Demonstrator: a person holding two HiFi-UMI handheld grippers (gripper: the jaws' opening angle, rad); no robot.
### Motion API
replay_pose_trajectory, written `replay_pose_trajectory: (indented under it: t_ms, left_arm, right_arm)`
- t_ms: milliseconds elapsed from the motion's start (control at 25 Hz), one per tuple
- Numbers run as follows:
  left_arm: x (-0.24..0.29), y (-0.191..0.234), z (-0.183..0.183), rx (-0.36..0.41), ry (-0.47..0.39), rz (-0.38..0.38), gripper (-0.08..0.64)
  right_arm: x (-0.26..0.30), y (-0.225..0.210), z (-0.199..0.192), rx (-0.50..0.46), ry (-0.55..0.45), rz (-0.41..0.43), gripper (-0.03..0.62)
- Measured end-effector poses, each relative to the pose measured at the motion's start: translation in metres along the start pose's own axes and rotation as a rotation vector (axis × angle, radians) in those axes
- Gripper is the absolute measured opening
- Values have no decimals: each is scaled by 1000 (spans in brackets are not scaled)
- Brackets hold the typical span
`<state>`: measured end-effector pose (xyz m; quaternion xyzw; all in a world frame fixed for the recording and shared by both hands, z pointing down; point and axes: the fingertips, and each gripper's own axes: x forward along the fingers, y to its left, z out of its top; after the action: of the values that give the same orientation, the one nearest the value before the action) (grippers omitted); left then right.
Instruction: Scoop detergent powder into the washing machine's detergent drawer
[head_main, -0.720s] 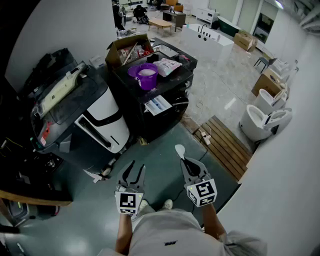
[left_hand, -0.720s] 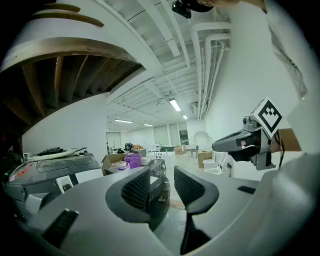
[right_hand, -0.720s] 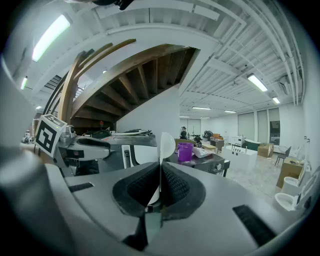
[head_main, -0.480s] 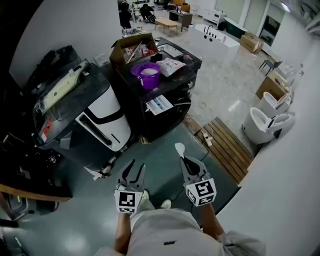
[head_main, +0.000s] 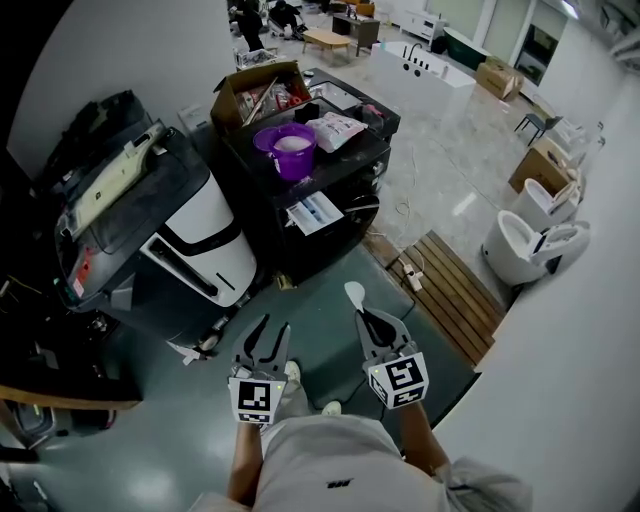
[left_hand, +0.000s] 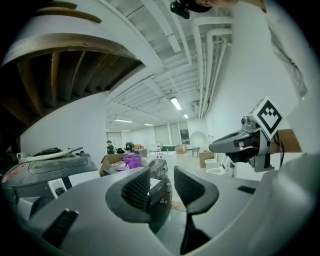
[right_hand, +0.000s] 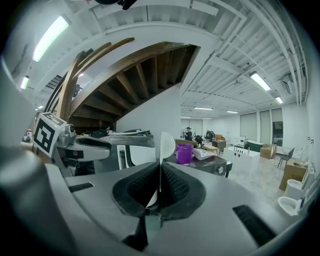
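A purple tub of white detergent powder (head_main: 291, 149) stands on top of a black washing machine (head_main: 330, 215) ahead of me; the tub (right_hand: 184, 153) also shows in the right gripper view. My right gripper (head_main: 367, 322) is shut on the handle of a white plastic scoop (head_main: 355, 295), whose bowl (right_hand: 167, 145) sticks up past the jaws. My left gripper (head_main: 266, 338) is open and holds nothing. Both grippers hang near my waist, well short of the machine. The detergent drawer is not discernible.
A white and black appliance (head_main: 195, 235) stands left of the washing machine. An open cardboard box (head_main: 258, 97) and a plastic bag (head_main: 336, 130) sit by the tub. A wooden slatted mat (head_main: 450, 292) and white toilets (head_main: 525, 238) lie to the right.
The view has shifted slightly and both grippers sit a little higher in the frame. The scoop stays clamped in the right gripper.
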<state>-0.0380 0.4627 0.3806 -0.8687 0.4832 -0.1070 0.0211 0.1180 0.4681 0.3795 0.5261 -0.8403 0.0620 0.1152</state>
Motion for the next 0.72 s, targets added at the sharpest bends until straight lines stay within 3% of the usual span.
replay_pose_trajectory:
  t_ms: [240,720]
  left_arm:
    - [35,42,-6,-33,-10,-23,161]
    - [98,121,-8,-27,-11,-129,161]
  right_arm:
    - [47,-4,11,-8,21,-31,9]
    - [136,-7,34,-3,70,-124,9]
